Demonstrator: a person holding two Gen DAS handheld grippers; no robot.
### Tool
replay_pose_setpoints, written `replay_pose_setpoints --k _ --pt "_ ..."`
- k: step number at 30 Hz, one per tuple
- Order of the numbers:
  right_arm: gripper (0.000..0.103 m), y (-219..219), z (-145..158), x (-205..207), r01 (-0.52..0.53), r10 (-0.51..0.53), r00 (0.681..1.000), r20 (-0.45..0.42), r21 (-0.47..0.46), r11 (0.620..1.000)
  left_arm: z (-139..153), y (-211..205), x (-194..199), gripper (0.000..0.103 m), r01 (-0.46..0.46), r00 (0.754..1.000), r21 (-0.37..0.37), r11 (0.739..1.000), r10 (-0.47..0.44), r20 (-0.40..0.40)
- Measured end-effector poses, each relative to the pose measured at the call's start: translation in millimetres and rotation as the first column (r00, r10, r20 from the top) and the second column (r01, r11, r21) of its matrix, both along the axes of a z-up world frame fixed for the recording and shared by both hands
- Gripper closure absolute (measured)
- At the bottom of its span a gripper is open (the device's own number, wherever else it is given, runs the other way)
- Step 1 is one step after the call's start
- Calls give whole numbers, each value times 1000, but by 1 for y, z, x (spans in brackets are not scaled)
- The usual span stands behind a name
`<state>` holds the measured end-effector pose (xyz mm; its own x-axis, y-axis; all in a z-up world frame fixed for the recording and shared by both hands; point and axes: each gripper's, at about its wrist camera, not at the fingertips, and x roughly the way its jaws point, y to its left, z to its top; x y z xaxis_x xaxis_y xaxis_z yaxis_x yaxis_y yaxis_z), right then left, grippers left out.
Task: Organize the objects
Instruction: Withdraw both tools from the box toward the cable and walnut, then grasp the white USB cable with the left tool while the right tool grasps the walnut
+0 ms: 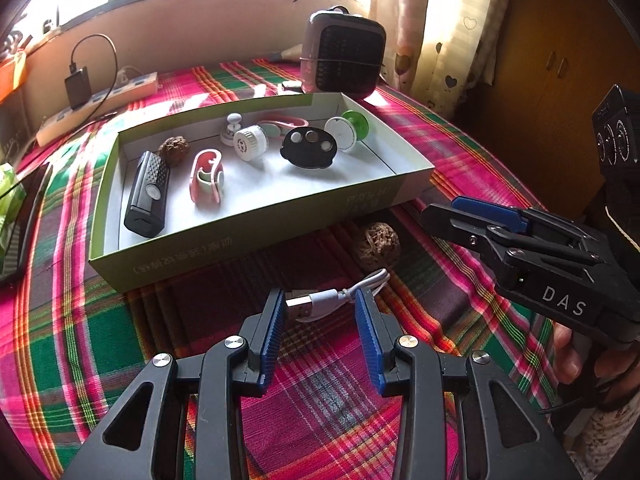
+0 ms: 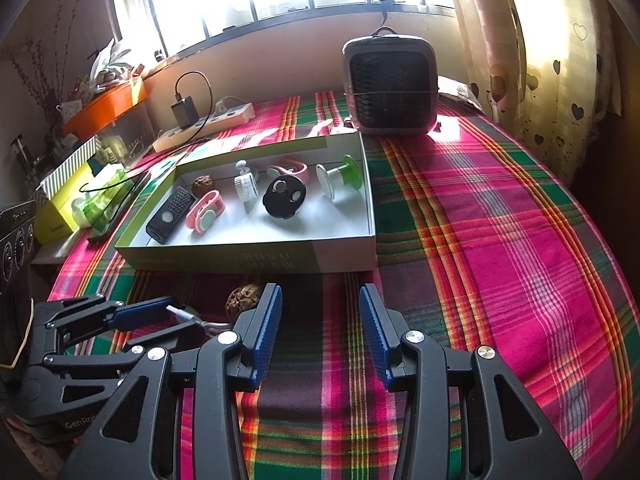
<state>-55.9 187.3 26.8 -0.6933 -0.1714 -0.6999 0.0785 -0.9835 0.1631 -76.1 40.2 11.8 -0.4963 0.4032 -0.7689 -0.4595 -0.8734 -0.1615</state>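
A shallow green box (image 1: pixel 256 232) (image 2: pixel 248 258) on the plaid cloth holds several small items: a black device (image 1: pixel 147 194), a pink clip (image 1: pixel 206 178), a brown walnut (image 1: pixel 175 151), a black disc (image 1: pixel 306 150) and a green and white spool (image 1: pixel 347 130). A white USB cable (image 1: pixel 320 302) lies on the cloth between the tips of my open left gripper (image 1: pixel 320 312). A second walnut (image 1: pixel 376 244) (image 2: pixel 242 300) lies just past it. My right gripper (image 2: pixel 320 316) is open and empty above bare cloth; in the left wrist view it (image 1: pixel 480 220) sits right of the walnut.
A small heater (image 1: pixel 343 54) (image 2: pixel 390 84) stands behind the box. A power strip with a charger (image 1: pixel 100 104) (image 2: pixel 204 120) lies at the back left. Green packages (image 2: pixel 80 200) and a dark tablet (image 2: pixel 116 208) sit left of the box. A curtain (image 2: pixel 540 60) hangs on the right.
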Motion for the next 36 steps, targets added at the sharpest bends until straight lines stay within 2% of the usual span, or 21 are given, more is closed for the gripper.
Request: replay_pose_setpoints --k 7,12,19,28,36 --pt "61 2 -2 -1 5 -5 1000 8 -3 1000 4 5 9 69 72 997 4 997 -72 14" --pt "61 3 -2 0 10 -10 1000 6 -5 1000 11 7 10 69 90 995 -39 995 -92 -41" --pt "61 4 -2 -1 11 -11 1000 10 -6 1000 3 20 3 67 164 985 -72 984 -167 -31" --pt "61 5 -3 -2 10 -10 1000 13 -3 1000 0 29 3 67 168 985 -103 980 -171 -23" --pt "61 2 -2 -3 9 -9 1000 16 4 1000 0 26 8 83 147 987 -118 982 -154 -52"
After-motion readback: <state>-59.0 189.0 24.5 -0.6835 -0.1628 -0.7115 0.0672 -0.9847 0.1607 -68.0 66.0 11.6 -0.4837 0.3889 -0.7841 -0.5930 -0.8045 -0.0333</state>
